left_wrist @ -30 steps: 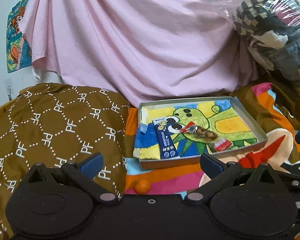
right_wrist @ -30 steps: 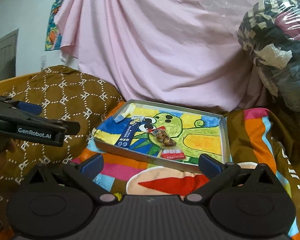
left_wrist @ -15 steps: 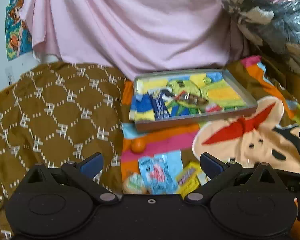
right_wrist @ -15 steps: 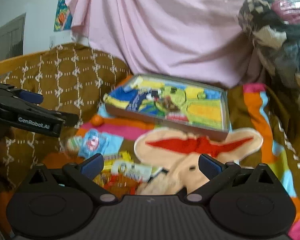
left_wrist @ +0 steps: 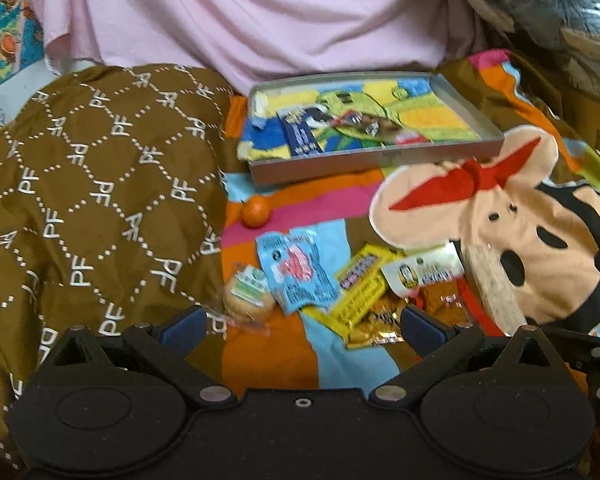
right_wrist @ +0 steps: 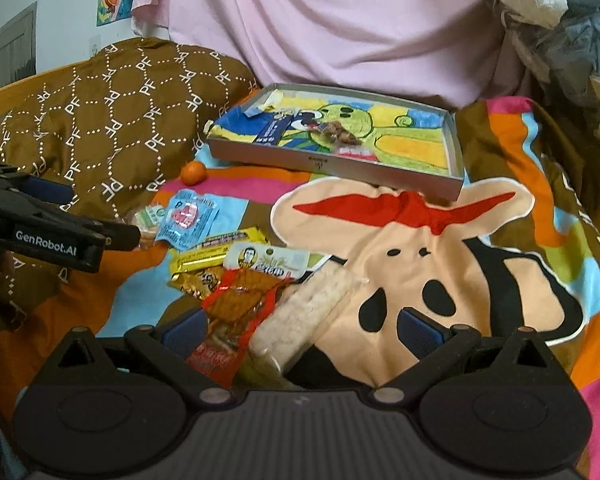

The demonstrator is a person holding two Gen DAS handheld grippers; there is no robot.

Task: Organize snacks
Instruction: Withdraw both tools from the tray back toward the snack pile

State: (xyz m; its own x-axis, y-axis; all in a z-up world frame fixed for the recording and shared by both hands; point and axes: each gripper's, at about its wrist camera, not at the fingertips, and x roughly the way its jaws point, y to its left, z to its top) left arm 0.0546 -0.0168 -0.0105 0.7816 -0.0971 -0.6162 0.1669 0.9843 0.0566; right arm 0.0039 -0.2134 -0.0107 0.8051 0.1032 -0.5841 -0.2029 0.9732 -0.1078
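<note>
Both wide open, left tool (left_wrist: 302,322), right tool (right_wrist: 300,326), holding nothing.

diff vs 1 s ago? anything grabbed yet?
Nothing grabbed. Both claws tipped down: the tray slid up in both views, and the loose snack pile and orange came into fuller view. Left claw and right claw remain open and empty. Tray contents look unchanged.

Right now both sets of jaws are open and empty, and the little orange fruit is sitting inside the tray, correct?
Not quite. The orange fruit lies on the blanket in front of the tray, outside it, as the left wrist view shows. Both sets of jaws are open and empty.
</note>
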